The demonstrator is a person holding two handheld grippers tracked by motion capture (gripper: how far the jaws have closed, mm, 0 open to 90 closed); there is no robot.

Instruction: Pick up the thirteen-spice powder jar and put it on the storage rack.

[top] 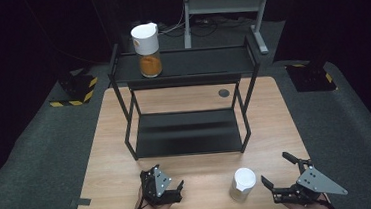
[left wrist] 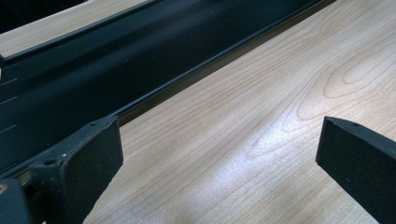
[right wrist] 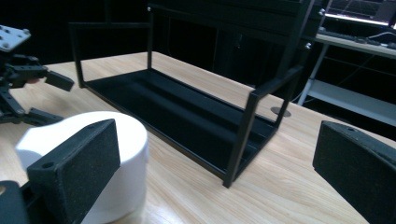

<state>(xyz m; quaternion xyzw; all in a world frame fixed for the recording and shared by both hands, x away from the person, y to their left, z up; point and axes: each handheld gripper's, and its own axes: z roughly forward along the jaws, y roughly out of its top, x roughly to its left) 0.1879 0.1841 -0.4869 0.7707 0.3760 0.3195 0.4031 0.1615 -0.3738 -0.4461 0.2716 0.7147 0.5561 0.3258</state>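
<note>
You are working at a light wooden table (top: 275,127) that carries a black metal two-tier shelf rack (top: 188,129) across its far half. On the rack's top shelf, at its left end, stands a clear jar with orange contents and a white lid (top: 147,50). Nearer to you, on the bare table in front of the rack, stands a smaller white-lidded jar (top: 243,184) — upright, between your two grippers and closer to the right one. Your right gripper (top: 275,169) sits just beside that jar with its jaws spread wide, gripping nothing; in the right gripper view the jar's white lid (right wrist: 116,135) lies behind the left-hand jaw. Your left gripper (top: 168,178) rests near the table's front edge, released too — bare wood lies between its jaws.
</note>
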